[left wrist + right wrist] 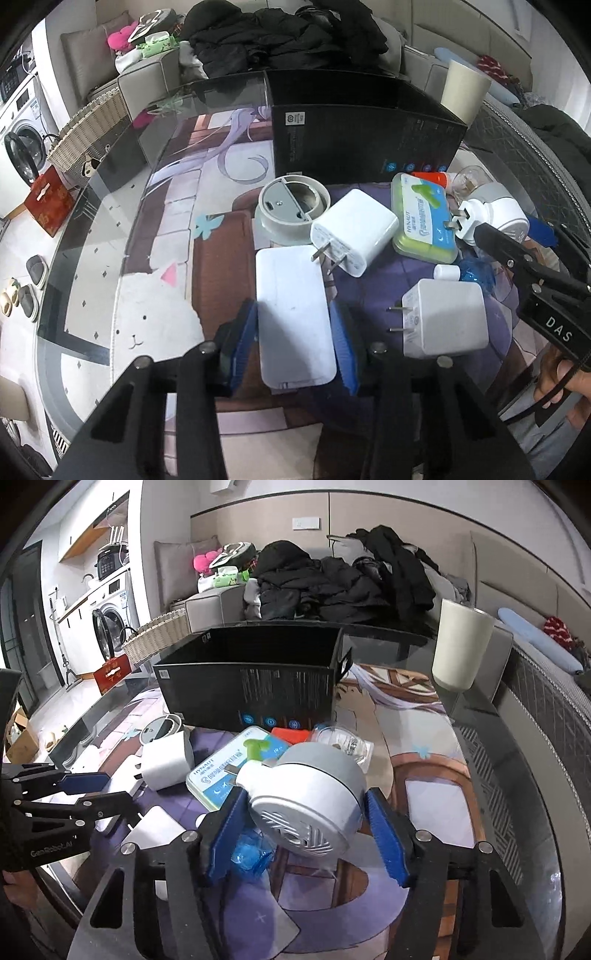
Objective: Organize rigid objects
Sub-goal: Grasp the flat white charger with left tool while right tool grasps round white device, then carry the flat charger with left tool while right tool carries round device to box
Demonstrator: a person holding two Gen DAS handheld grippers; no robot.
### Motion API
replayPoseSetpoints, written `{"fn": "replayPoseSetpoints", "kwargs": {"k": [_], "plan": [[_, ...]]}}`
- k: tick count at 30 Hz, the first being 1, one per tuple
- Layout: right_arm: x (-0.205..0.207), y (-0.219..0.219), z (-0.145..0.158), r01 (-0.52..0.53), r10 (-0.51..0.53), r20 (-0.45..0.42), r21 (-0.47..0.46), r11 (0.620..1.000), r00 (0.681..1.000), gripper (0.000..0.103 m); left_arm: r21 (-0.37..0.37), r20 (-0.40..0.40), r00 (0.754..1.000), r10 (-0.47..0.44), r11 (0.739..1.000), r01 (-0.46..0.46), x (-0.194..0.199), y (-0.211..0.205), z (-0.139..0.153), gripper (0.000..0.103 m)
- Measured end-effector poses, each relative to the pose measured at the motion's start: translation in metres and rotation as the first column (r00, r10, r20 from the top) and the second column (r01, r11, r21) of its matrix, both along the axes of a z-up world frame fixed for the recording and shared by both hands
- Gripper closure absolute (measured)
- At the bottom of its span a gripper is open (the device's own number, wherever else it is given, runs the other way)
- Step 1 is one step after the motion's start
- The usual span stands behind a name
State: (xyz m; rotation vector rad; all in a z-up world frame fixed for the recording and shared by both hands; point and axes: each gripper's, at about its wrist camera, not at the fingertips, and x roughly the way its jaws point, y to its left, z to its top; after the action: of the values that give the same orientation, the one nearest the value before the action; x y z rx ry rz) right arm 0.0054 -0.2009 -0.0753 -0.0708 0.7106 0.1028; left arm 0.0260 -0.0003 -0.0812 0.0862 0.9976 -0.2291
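Observation:
My left gripper [293,306] is shut on a flat white rectangular block [288,280] that lies on the glass table [110,221], one blue pad against each long side. My right gripper [306,794] has its blue pads against both sides of a round white-and-grey plug-in device [317,775], which rests tilted on a green-and-blue box [221,771]. In the left wrist view that device [495,214] sits at the right with its prongs pointing left. Two white chargers [354,230] [443,317] lie loose between the grippers.
An open black box [354,136] stands behind the pile, with a round grey ring [291,206] before it. A paper cup [465,92] stands at the back right. A small white cap [447,273], blue crumpled plastic [476,273] and a clear bulb [469,177] lie around.

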Motion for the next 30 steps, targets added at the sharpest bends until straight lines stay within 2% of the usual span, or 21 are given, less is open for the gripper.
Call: {"fn": "replayPoseSetpoints", "kwargs": {"k": [4,7,9,16,21,22,23,24,27,29,30], "plan": [[0.008,0.002,-0.004,-0.002,0.002,-0.033,0.001,1.000,0.999,0.032,0.015,0.003,1.000,0.020,1.000,-0.020,0.005,-0.001,-0.002,0.060],[0.014,-0.001,-0.011,0.003,0.000,-0.092,0.028,1.000,0.996,0.035,0.018,0.004,1.000,0.026,0.999,-0.026,0.006,-0.001,-0.003,0.057],[0.013,-0.001,-0.011,0.008,-0.008,-0.080,0.005,1.000,0.997,0.037,0.013,0.002,1.000,0.023,1.000,-0.023,0.006,-0.001,-0.003,0.064],[0.002,-0.003,-0.003,0.008,-0.008,-0.039,0.009,1.000,0.999,0.041,0.014,0.001,1.000,0.029,0.999,-0.029,0.006,0.001,-0.001,0.065],[-0.006,0.000,0.009,-0.008,0.008,0.011,0.012,1.000,1.000,0.046,0.015,0.073,0.997,0.034,0.999,-0.035,-0.001,0.002,0.011,0.065],[-0.007,0.001,0.011,-0.016,0.016,0.023,0.006,1.000,1.000,0.051,0.014,0.088,0.996,0.033,0.999,-0.034,-0.003,0.002,0.014,0.065],[-0.008,0.003,0.014,-0.028,0.028,0.035,0.000,1.000,0.999,0.064,0.013,0.100,0.994,0.034,0.999,-0.036,-0.004,0.002,0.017,0.065],[-0.009,0.006,0.016,-0.034,0.034,0.043,-0.006,0.999,0.998,0.069,0.011,0.108,0.993,0.037,0.999,-0.038,-0.004,0.002,0.018,0.065],[-0.007,0.007,0.016,-0.040,0.041,0.036,-0.011,0.999,0.999,0.069,0.007,0.102,0.994,0.039,0.999,-0.040,-0.004,0.003,0.019,0.065],[-0.006,0.006,0.016,-0.034,0.034,0.041,-0.013,0.999,0.999,0.053,0.007,0.095,0.995,0.040,0.999,-0.040,-0.003,0.003,0.019,0.065],[-0.005,0.005,0.016,-0.037,0.037,0.040,0.000,0.999,0.999,0.049,0.006,0.092,0.995,0.040,0.999,-0.041,-0.002,0.003,0.019,0.065]]}}
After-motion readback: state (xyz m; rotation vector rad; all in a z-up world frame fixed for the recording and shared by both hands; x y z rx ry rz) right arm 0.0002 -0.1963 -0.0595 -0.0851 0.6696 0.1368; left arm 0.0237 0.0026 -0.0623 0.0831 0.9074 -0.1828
